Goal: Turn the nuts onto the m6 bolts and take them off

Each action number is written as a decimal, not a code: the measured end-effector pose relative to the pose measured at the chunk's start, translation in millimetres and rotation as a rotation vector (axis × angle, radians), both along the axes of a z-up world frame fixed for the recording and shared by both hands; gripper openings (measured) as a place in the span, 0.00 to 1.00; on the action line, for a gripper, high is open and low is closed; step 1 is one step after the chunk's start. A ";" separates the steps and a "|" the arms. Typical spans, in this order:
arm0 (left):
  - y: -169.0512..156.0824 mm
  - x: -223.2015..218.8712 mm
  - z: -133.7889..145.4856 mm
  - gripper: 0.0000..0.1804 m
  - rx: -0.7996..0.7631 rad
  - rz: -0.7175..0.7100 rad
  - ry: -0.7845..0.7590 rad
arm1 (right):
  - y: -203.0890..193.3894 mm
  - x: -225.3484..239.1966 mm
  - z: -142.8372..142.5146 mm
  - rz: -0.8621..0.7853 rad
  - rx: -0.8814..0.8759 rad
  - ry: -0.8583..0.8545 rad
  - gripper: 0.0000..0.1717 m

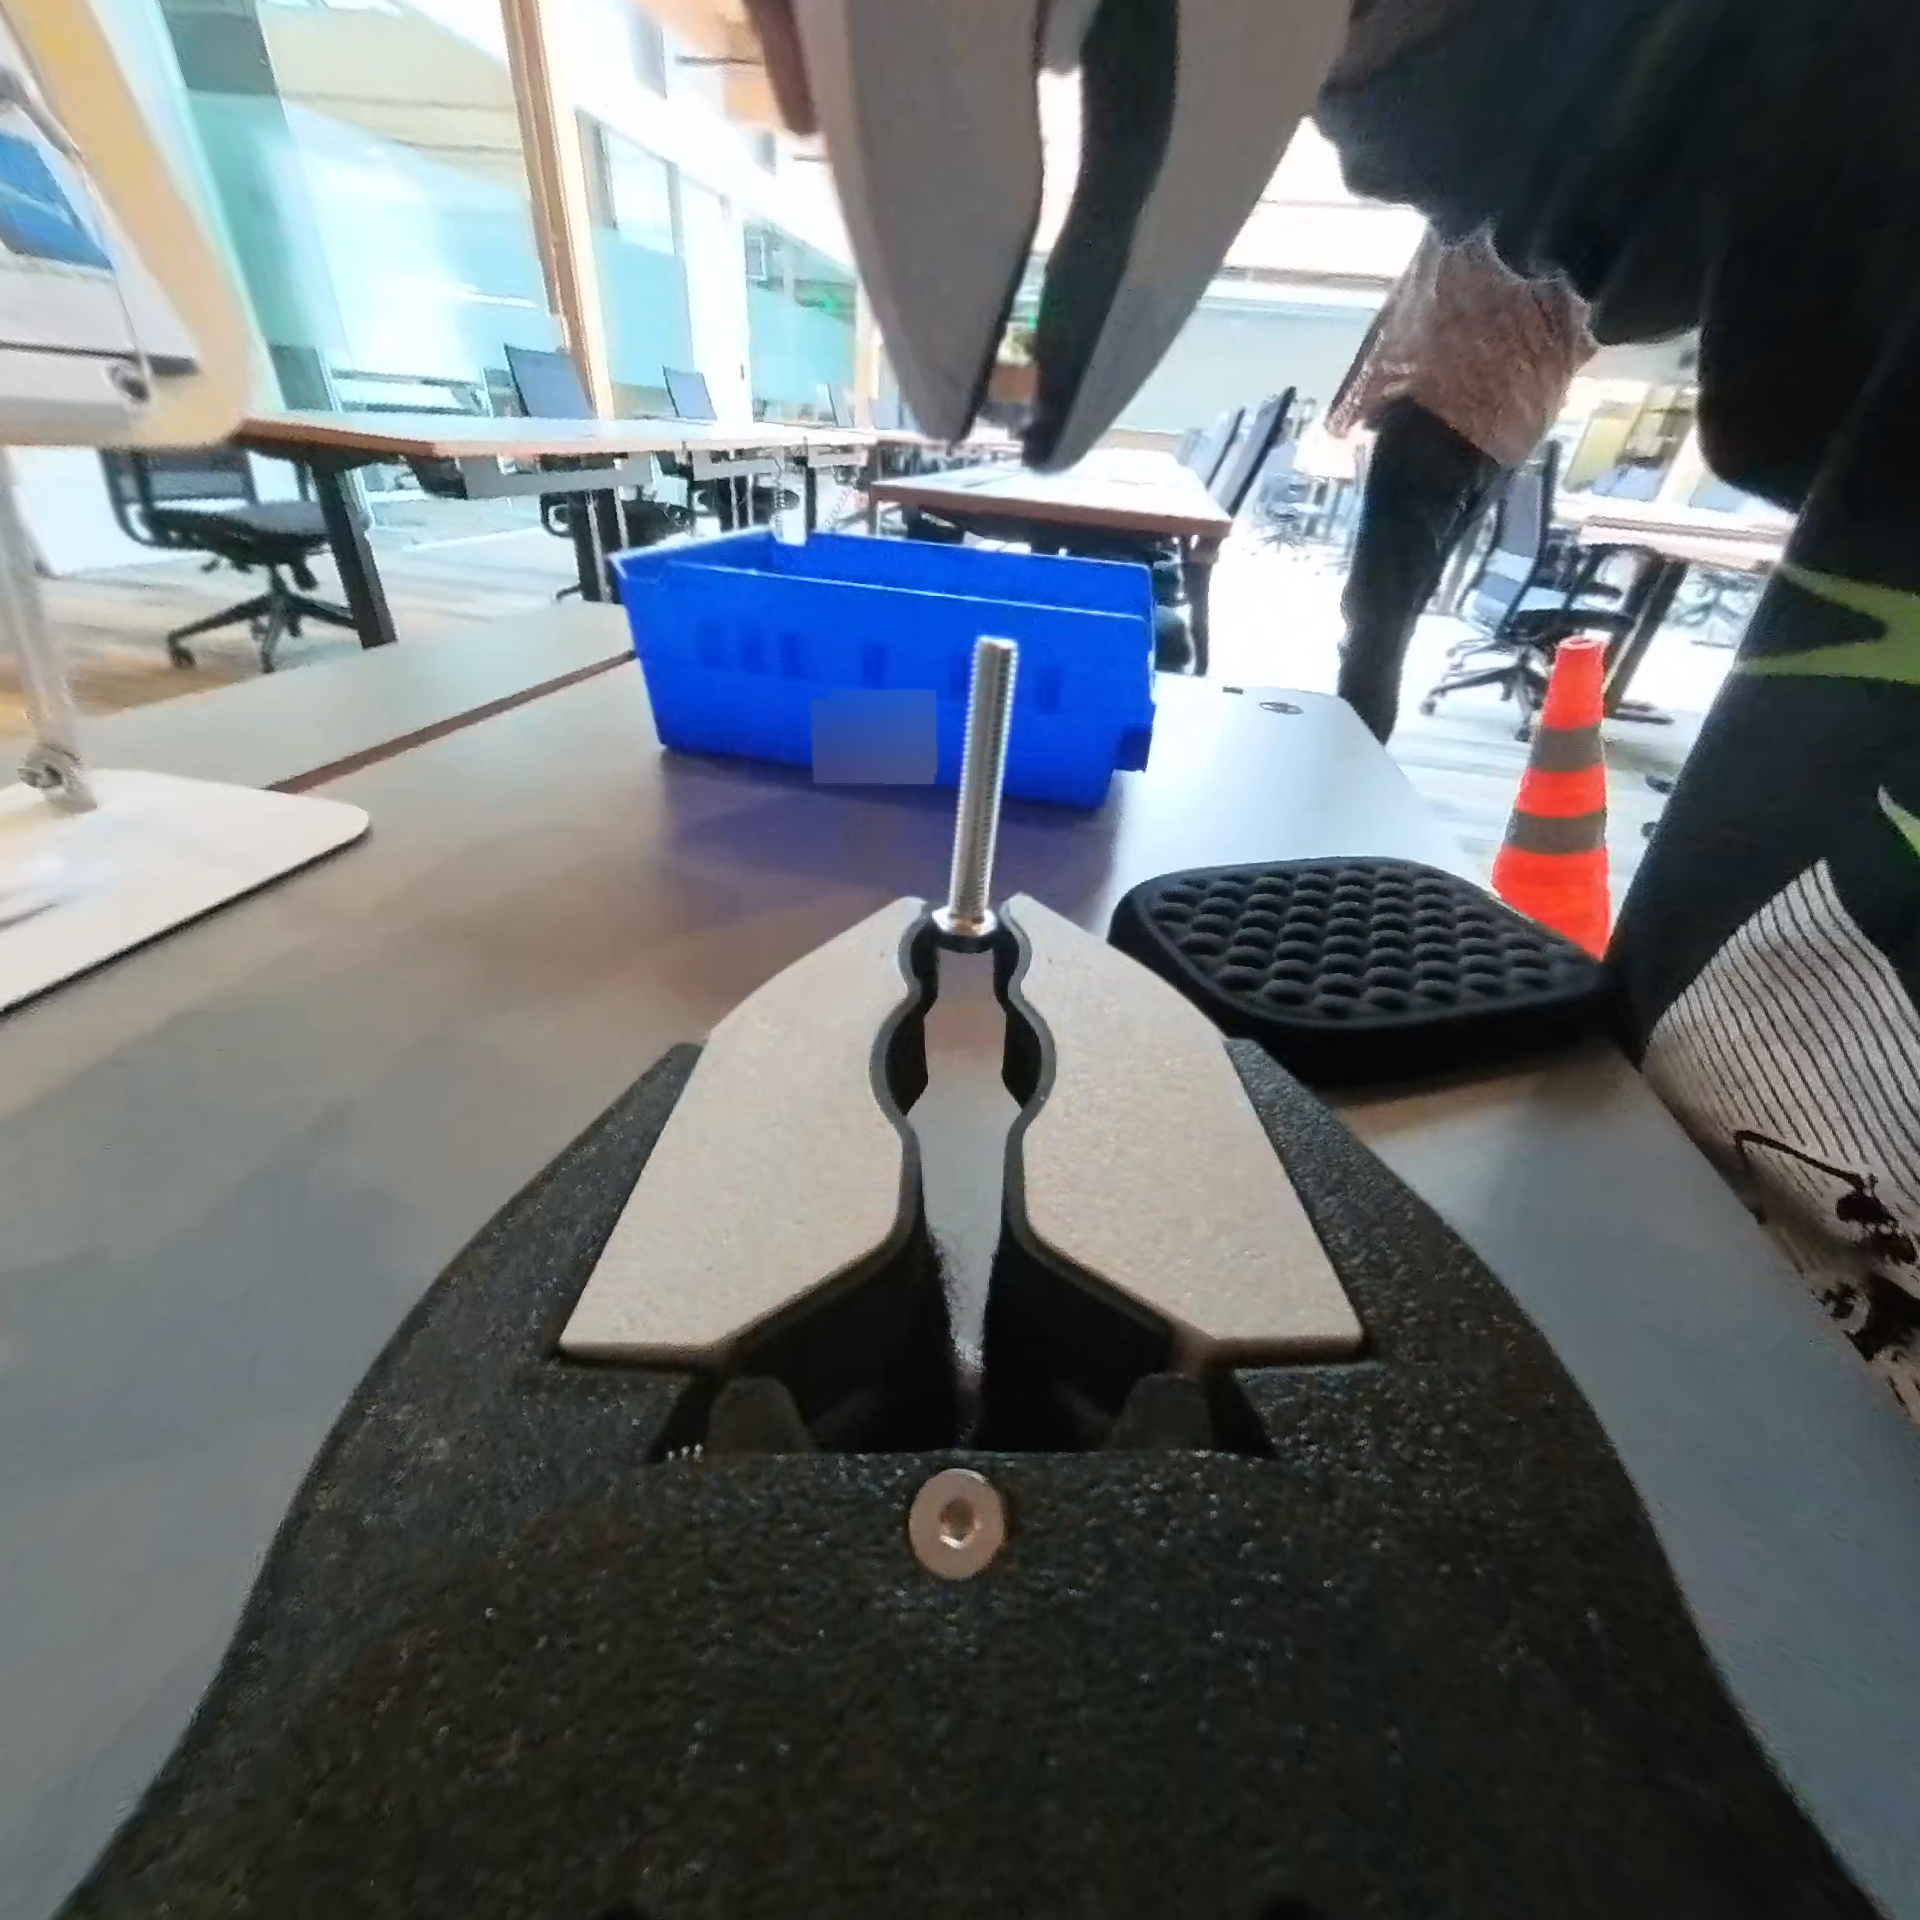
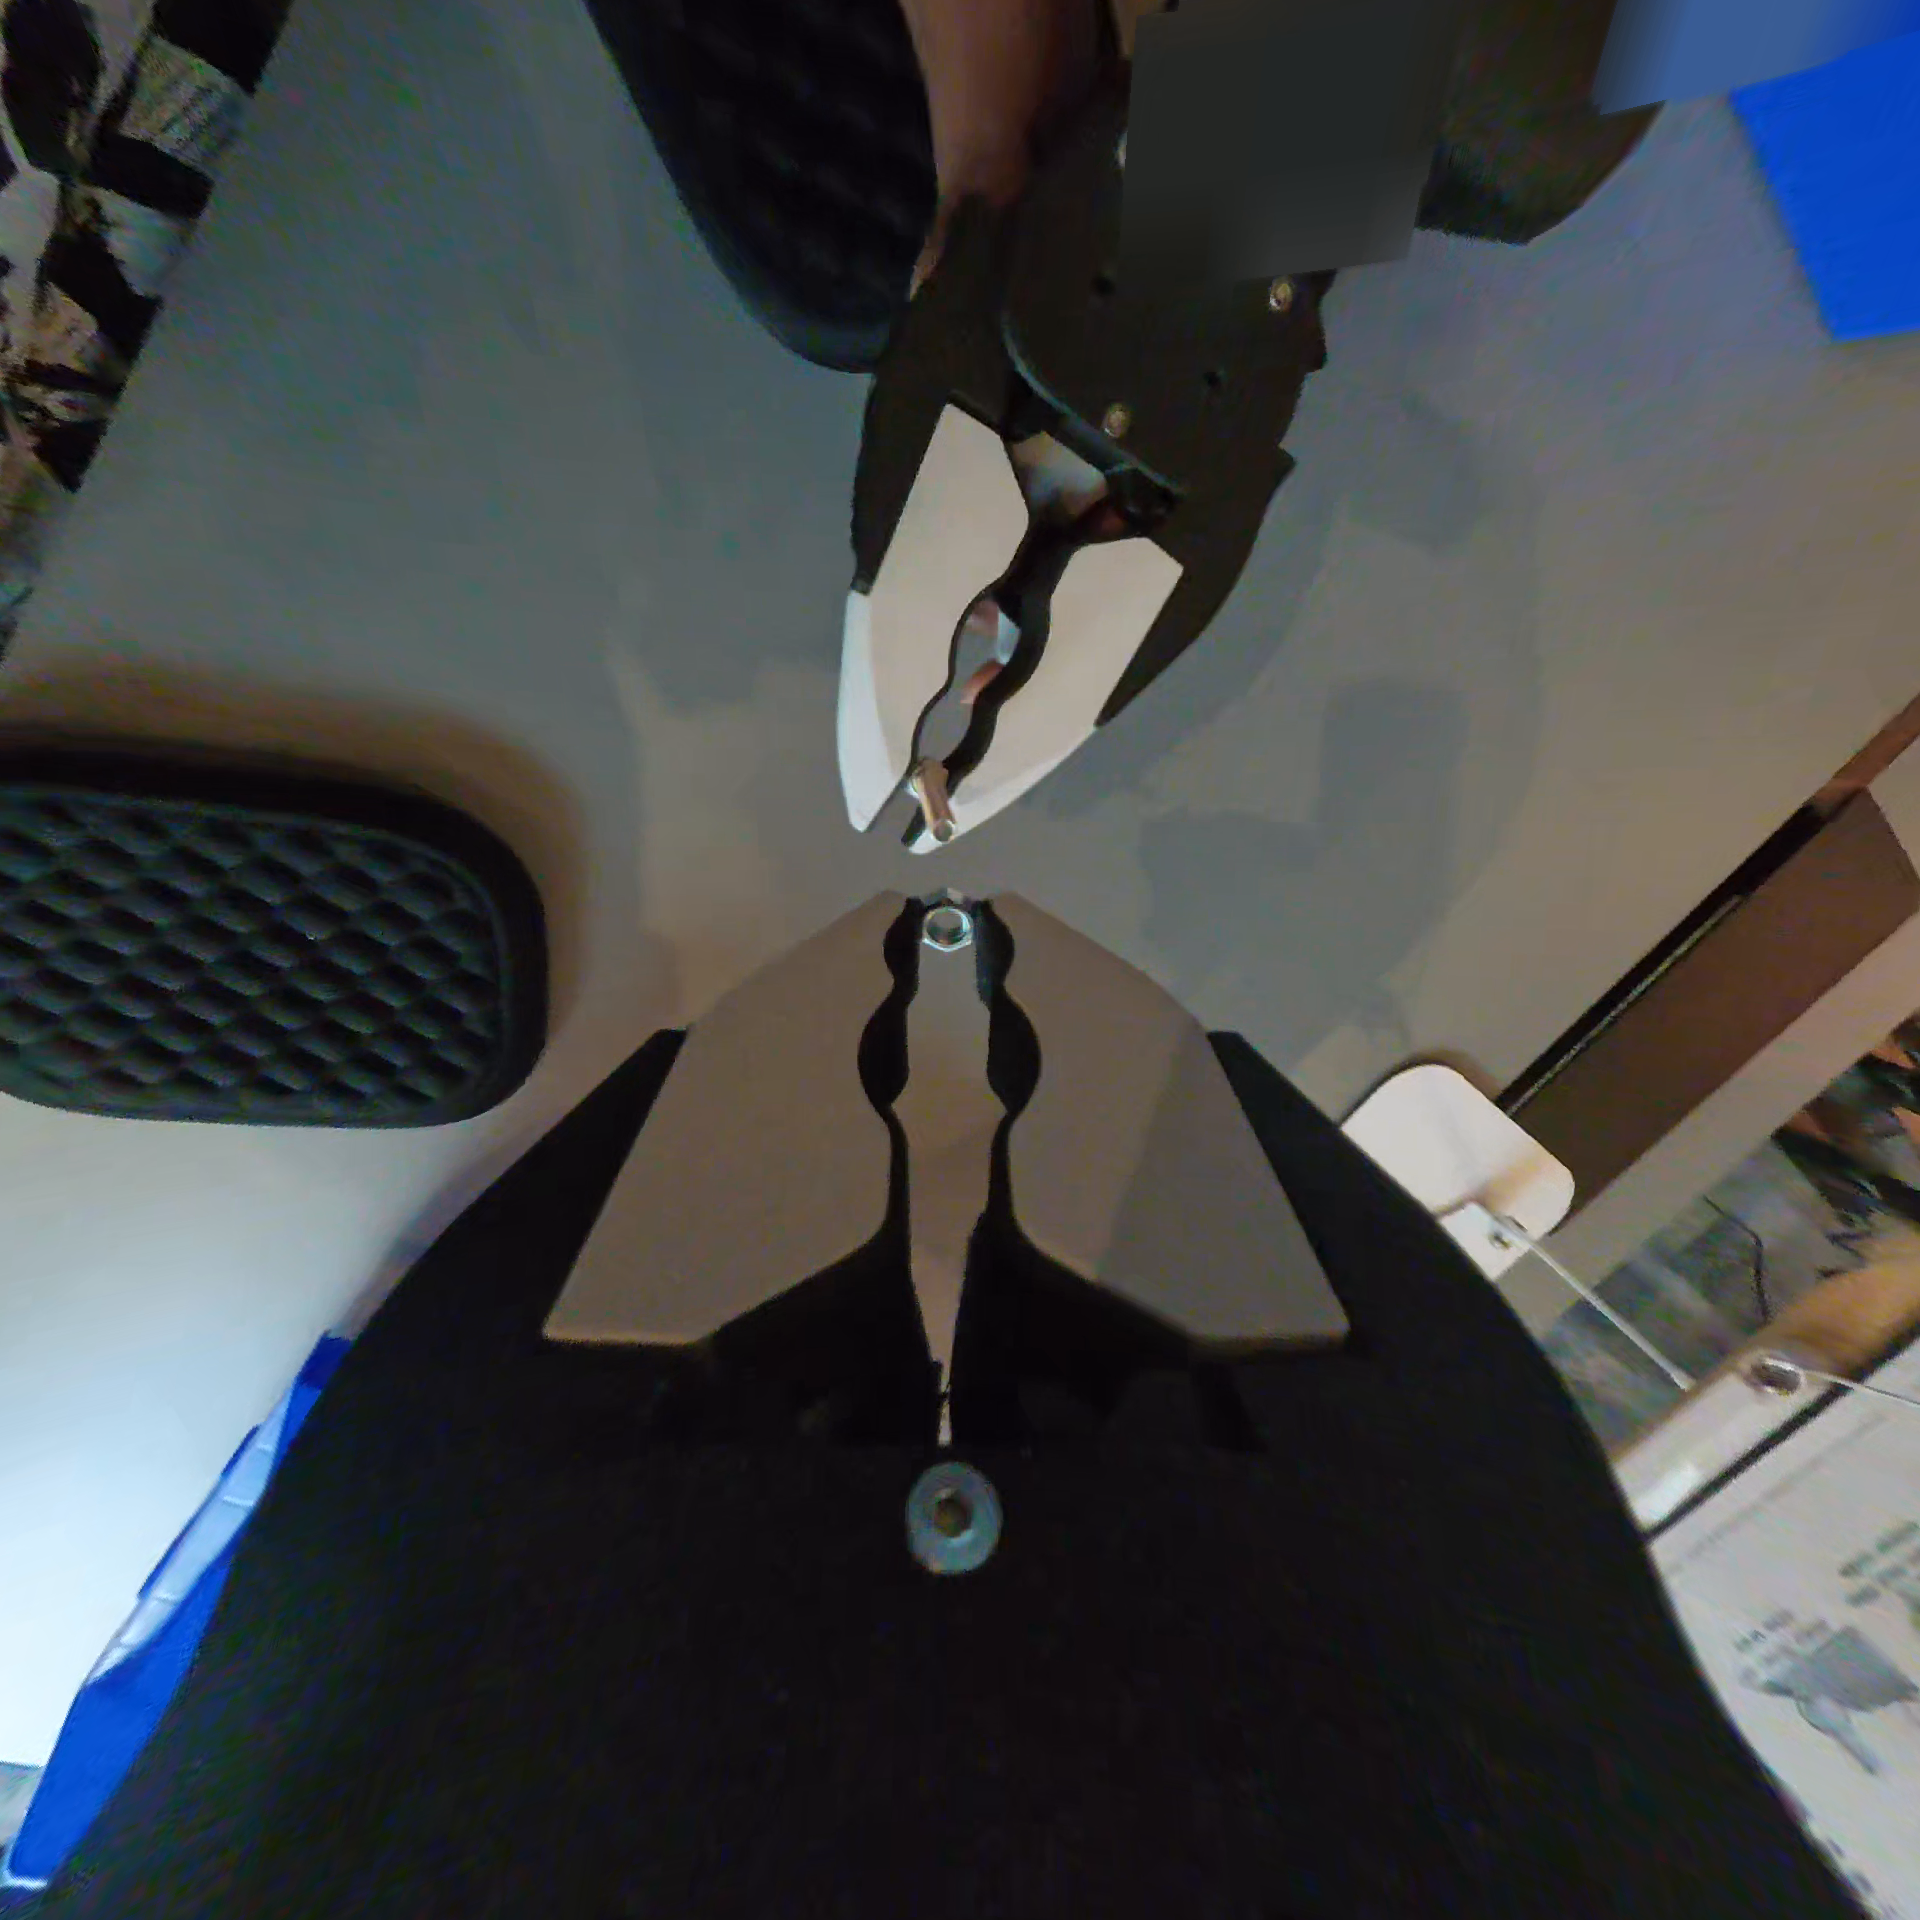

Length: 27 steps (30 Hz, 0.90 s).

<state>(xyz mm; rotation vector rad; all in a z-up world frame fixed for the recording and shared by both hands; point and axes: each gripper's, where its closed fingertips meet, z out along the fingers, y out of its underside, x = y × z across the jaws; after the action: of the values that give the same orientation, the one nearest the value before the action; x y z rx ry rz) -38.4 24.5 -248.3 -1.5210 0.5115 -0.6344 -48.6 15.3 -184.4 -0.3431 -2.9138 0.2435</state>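
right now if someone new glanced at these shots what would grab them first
The silver bolt standing upright, gripped by its head at the tips of the left gripper, with the blue bin behind it on the table. From above, the right gripper holds a small nut just short of the bolt's end. A black honeycomb mat lies to the right.

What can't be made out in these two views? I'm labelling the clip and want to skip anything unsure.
- Blue bin contents: left wrist view, its near wall hides the inside.
- Bolt head: same view, sunk between the left tool's fingertips.
- Nut threads: right wrist view, too small and dim in the right tool.
- Right tool's tips from the left wrist view: blurred.
- Bin in the right wrist view: cut by the edges.
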 end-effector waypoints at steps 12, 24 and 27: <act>-2.2 3.4 1.0 0.05 0.019 -0.032 -0.002 | -11.6 -2.1 -15.9 0.094 0.041 -0.052 0.06; -1.6 3.3 0.7 0.05 0.019 -0.033 -0.001 | -10.3 -1.6 -24.5 0.092 0.063 -0.088 0.06; -1.5 3.9 0.1 0.05 0.015 -0.036 0.002 | -10.1 -1.3 -25.9 0.104 0.072 -0.092 0.06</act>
<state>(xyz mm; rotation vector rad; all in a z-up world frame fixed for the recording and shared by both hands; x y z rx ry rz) -34.5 22.9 -248.2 -1.5010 0.5452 -0.6553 -49.9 5.2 -210.3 -0.1961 -3.0265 0.1419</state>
